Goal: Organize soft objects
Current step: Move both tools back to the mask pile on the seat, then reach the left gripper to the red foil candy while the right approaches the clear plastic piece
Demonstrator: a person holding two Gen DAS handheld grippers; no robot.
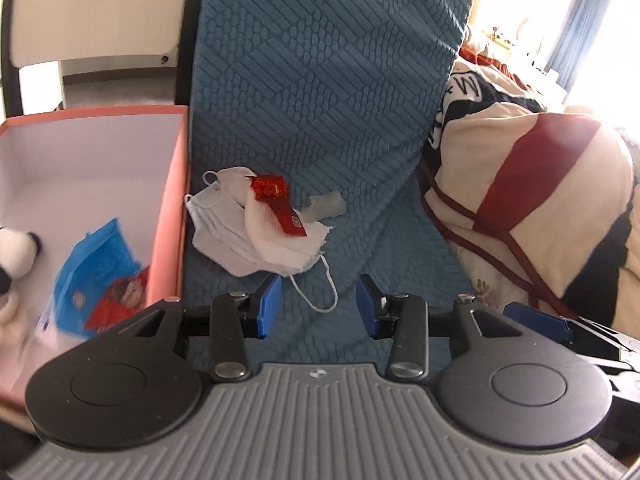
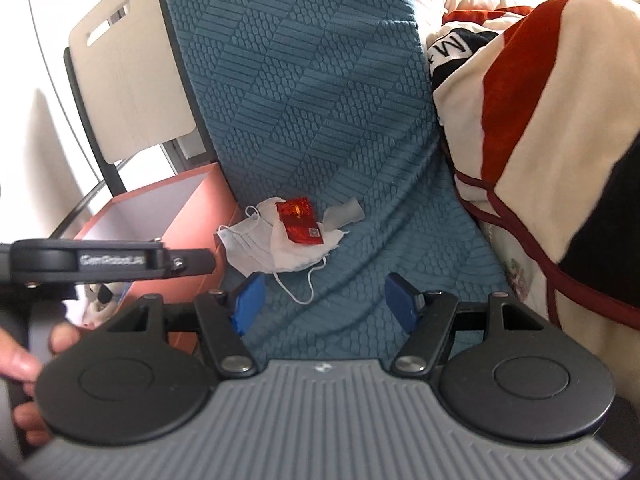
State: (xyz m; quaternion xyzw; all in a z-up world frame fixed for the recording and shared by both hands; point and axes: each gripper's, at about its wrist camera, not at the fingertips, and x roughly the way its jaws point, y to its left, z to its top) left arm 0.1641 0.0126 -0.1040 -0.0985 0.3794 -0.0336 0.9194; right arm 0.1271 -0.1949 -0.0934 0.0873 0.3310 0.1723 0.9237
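A small pile lies on the blue textured bedcover (image 1: 320, 100): a white face mask (image 1: 218, 216), a white cloth (image 1: 288, 240) and a red foil packet (image 1: 280, 204) on top, with a small clear plastic piece (image 1: 326, 204) beside it. The pile also shows in the right wrist view, with the mask (image 2: 248, 246) and the red packet (image 2: 298, 220). My left gripper (image 1: 319, 306) is open and empty just in front of the pile. My right gripper (image 2: 326, 304) is open and empty, a little further back. The left gripper's side (image 2: 112, 264) shows at left in the right wrist view.
An open salmon-pink box (image 1: 170, 208) stands left of the pile, holding a blue pouch (image 1: 96, 272), a red packet and a black-and-white plush toy (image 1: 16, 256). A cream, red and black blanket (image 1: 540, 208) is heaped on the right. A white chair (image 2: 128, 80) stands behind the box.
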